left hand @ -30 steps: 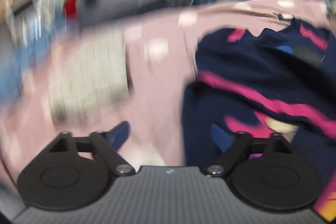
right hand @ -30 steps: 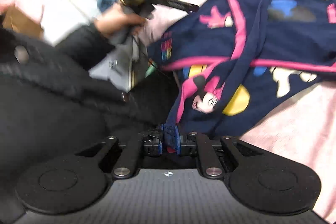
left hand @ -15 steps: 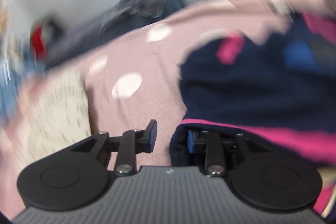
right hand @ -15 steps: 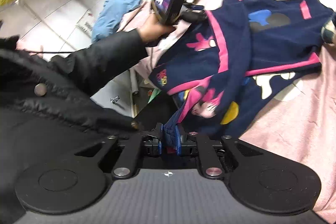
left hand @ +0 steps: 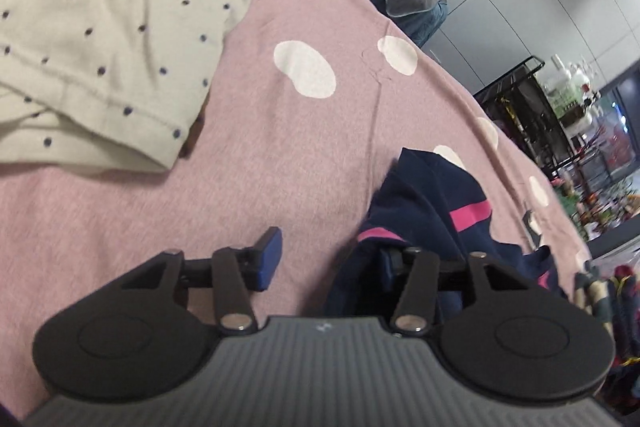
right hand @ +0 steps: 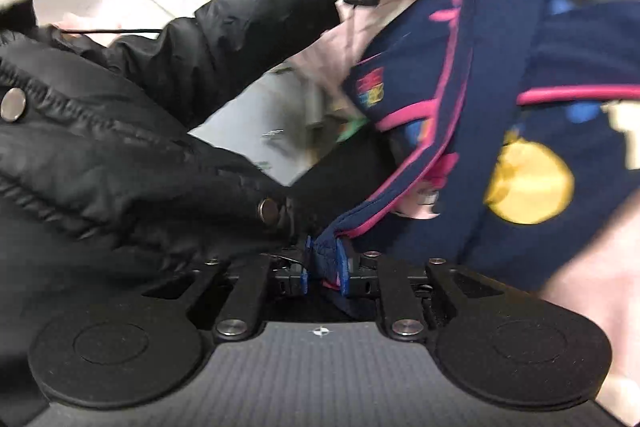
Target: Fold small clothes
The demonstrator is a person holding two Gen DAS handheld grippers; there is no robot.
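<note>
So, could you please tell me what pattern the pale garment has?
Small dark dots on cream garment, left wrist view.

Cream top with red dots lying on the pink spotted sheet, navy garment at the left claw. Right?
Not quite. In the left wrist view the cream top's dots are dark blue, not red. It does lie on the pink spotted sheet, and the navy garment is at the left claw.

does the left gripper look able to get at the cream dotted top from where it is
Probably yes. The left gripper, jaws opening, has only bare pink bedspread between it and the cream dotted top. But navy cloth drapes its right finger and may drag along.
</note>
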